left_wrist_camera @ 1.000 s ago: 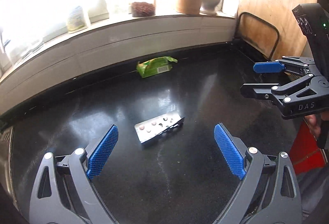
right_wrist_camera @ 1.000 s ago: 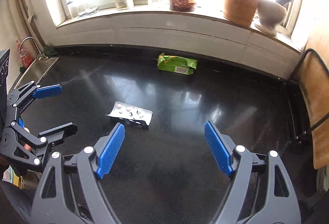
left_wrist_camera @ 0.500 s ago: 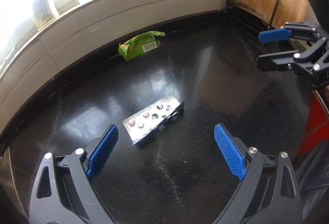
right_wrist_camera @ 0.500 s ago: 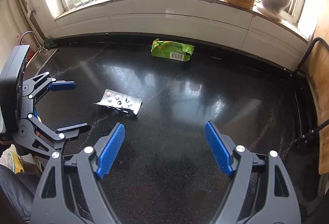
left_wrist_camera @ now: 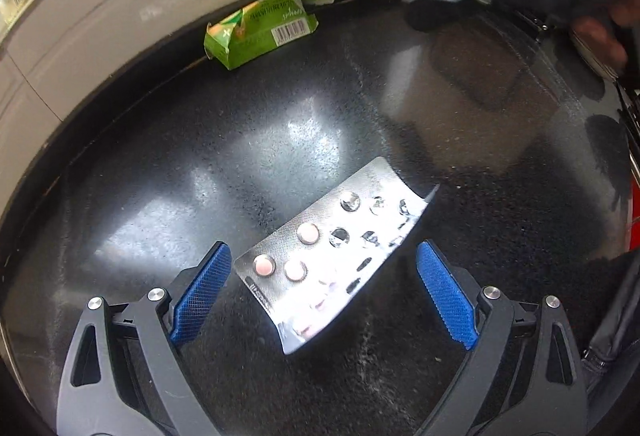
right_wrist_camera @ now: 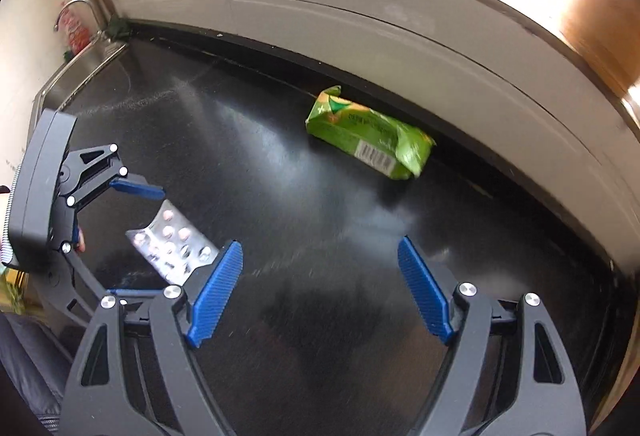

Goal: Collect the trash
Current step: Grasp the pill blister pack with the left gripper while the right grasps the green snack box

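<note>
Black bench (left_wrist_camera: 500, 164): blister pack (left_wrist_camera: 336, 256) lay between left gripper (left_wrist_camera: 324, 292) jaws, spread wide, not touching. Right gripper (right_wrist_camera: 320, 288) jaws also wide, empty. Green wrapper (right_wrist_camera: 370, 140) beyond pack, by wall.

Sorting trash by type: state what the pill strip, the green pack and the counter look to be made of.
Pill strip: likely foil-backed plastic blister; silvery, bent, with pink tablets and burst pockets.
Green pack: seemingly thin printed paper or carton; matte, crumpled, torn at one end, with a barcode.
Counter: polished dark stone or a look-alike; glossy, speckled, mirroring the window light.
</note>
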Demonstrator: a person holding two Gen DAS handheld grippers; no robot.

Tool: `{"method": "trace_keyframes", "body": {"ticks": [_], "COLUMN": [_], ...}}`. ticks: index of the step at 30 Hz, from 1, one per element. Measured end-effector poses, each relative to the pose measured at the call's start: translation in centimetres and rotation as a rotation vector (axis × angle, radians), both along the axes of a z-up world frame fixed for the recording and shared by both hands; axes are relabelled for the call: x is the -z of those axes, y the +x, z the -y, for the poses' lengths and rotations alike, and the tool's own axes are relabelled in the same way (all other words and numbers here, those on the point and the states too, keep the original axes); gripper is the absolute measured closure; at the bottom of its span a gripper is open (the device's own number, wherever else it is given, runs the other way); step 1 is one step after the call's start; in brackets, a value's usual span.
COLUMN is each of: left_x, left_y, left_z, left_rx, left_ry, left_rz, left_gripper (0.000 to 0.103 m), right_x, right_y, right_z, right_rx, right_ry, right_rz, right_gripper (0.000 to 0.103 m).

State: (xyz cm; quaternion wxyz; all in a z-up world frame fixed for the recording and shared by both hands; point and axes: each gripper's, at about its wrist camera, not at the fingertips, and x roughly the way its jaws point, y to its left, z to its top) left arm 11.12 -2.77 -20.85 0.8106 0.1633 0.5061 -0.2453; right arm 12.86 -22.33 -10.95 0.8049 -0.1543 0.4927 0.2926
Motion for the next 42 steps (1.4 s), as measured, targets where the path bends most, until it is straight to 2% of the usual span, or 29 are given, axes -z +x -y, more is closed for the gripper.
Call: {"method": "trace_keyframes", "body": {"ticks": [3,10,13,16,20,23,26,28,29,30,31,32,33,34,38,42], "left_x": [1.0,1.1,1.1,1.2,1.1,1.0,0.9,0.6,0.3,0.2,0.0,-0.1,-0.3,-0.4,-1.1,-2.7], "left_y": [1.0,1.9,2.5,3.0,3.6,3.6,3.8,4.0,4.1,4.2,4.4,4.6,4.6,4.6,4.7,3.9], "left_z": [-0.2,0.1,0.1,0.0,-0.3,-0.6,-0.6,-0.7,-0.8,-0.8,-0.9,-0.9,-1.1,-1.1,-2.0,-2.6], "left_rx": [-0.048,-0.161,-0.209,-0.249,-0.284,-0.273,-0.265,-0.262,-0.266,-0.268,-0.272,-0.279,-0.286,-0.295,-0.378,-0.437], "left_ry": [0.005,-0.022,-0.025,-0.025,-0.023,-0.018,-0.014,-0.016,-0.015,-0.015,-0.015,-0.014,-0.019,-0.025,-0.07,-0.104], "left_rz": [-0.013,0.027,0.031,0.034,0.036,0.032,0.03,0.038,0.037,0.038,0.039,0.033,0.023,0.013,-0.035,-0.035], "left_gripper": [0.012,0.011,0.01,0.009,0.009,0.009,0.011,0.027,0.031,0.042,0.057,0.058,0.06,0.062,0.063,0.063], "right_x": [1.3,3.4,4.5,5.3,5.2,5.3,6.1,6.7,7.1,7.4,7.7,7.7,7.6,7.3,6.8,5.0], "right_y": [3.4,10.3,11.9,12.3,10.7,9.3,9.7,10.4,10.8,11.1,11.3,11.4,11.4,11.3,10.8,8.9], "right_z": [-1.0,-2.9,-3.4,-3.4,-3.1,-4.0,-5.0,-5.5,-5.7,-6.0,-6.1,-6.1,-6.0,-6.0,-5.3,-3.9], "right_rx": [-0.06,-0.212,-0.242,-0.228,-0.23,-0.31,-0.371,-0.402,-0.414,-0.42,-0.432,-0.436,-0.43,-0.421,-0.331,-0.186], "right_ry": [-0.008,-0.031,-0.054,-0.046,0.0,-0.048,-0.12,-0.139,-0.141,-0.147,-0.148,-0.128,-0.121,-0.108,-0.062,0.022], "right_rz": [-0.009,-0.006,-0.022,-0.034,-0.07,-0.044,0.009,-0.004,-0.03,-0.039,-0.057,-0.08,-0.079,-0.081,-0.124,-0.14], "right_gripper": [0.025,0.025,0.025,0.023,0.022,0.022,0.02,0.02,0.021,0.028,0.029,0.036,0.05,0.059,0.068,0.07]}}
